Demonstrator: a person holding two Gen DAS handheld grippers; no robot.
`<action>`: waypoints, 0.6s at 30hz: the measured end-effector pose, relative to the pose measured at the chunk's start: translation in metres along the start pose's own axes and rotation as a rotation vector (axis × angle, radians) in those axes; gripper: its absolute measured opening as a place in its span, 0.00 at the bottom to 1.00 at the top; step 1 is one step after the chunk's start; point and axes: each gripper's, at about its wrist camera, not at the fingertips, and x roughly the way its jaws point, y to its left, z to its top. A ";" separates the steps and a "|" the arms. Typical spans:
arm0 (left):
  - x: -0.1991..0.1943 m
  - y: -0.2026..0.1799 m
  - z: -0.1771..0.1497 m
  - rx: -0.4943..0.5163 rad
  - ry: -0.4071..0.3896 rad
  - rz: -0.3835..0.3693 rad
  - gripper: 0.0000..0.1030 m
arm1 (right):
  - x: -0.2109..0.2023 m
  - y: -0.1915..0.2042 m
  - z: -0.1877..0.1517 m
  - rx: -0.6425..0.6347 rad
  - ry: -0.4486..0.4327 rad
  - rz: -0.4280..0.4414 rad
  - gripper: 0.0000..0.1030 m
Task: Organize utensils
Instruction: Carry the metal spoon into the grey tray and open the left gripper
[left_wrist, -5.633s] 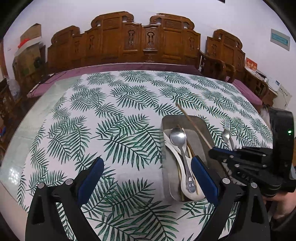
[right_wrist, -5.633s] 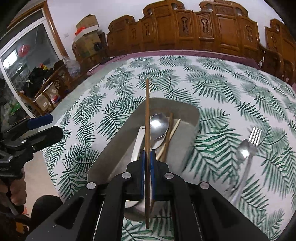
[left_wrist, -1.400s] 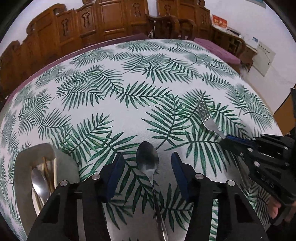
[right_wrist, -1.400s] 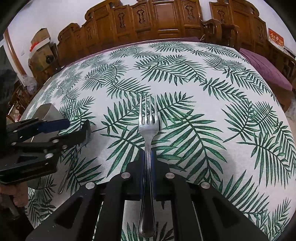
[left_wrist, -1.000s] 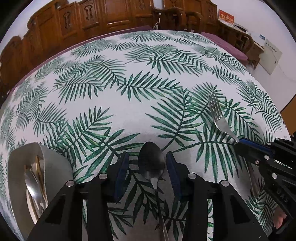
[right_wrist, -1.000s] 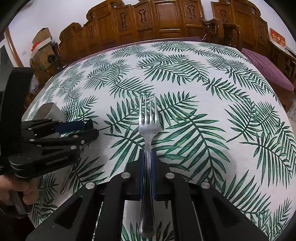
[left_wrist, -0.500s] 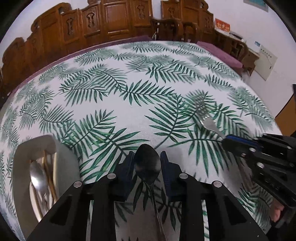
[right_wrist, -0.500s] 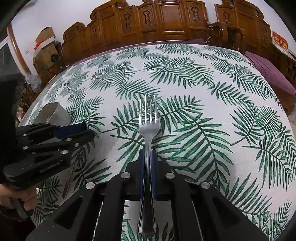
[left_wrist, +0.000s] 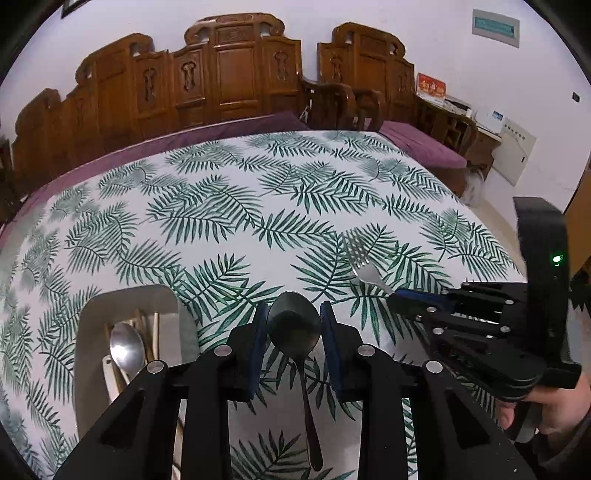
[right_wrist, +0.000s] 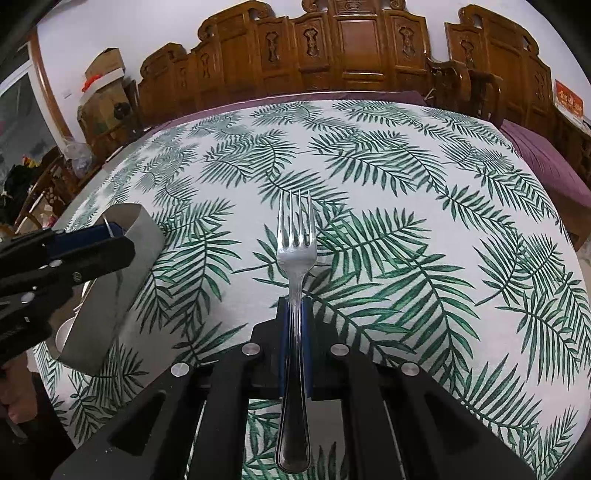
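Note:
My left gripper (left_wrist: 293, 325) is shut on the bowl of a metal spoon (left_wrist: 295, 326) and holds it above the table; the handle runs back toward the camera. My right gripper (right_wrist: 294, 306) is shut on the handle of a metal fork (right_wrist: 296, 236), tines pointing forward. The fork also shows in the left wrist view (left_wrist: 360, 264), with the right gripper (left_wrist: 399, 295) behind it. A grey tray (left_wrist: 86, 347) at the lower left holds another spoon (left_wrist: 127, 349) and chopsticks (left_wrist: 155, 332). The tray also shows in the right wrist view (right_wrist: 114, 291).
The table wears a white cloth with green leaf print (left_wrist: 240, 206). Carved wooden chairs (left_wrist: 236, 74) line its far side. A purple-cushioned bench (left_wrist: 421, 147) stands at the right. Boxes and clutter (right_wrist: 99, 96) stand beyond the table's left end.
My left gripper has closed on the spoon's bowl and lifted it; the view has tilted up. My right gripper has kept hold of the fork and raised it slightly.

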 end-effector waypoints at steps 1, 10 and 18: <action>-0.003 0.000 0.000 0.003 -0.004 0.001 0.25 | 0.000 0.001 0.000 -0.002 0.000 -0.001 0.08; -0.037 0.003 0.003 0.019 -0.040 0.015 0.26 | -0.005 0.017 0.002 -0.034 -0.013 0.013 0.08; -0.065 0.023 0.002 -0.001 -0.071 0.027 0.26 | -0.002 0.035 0.003 -0.065 -0.010 0.027 0.08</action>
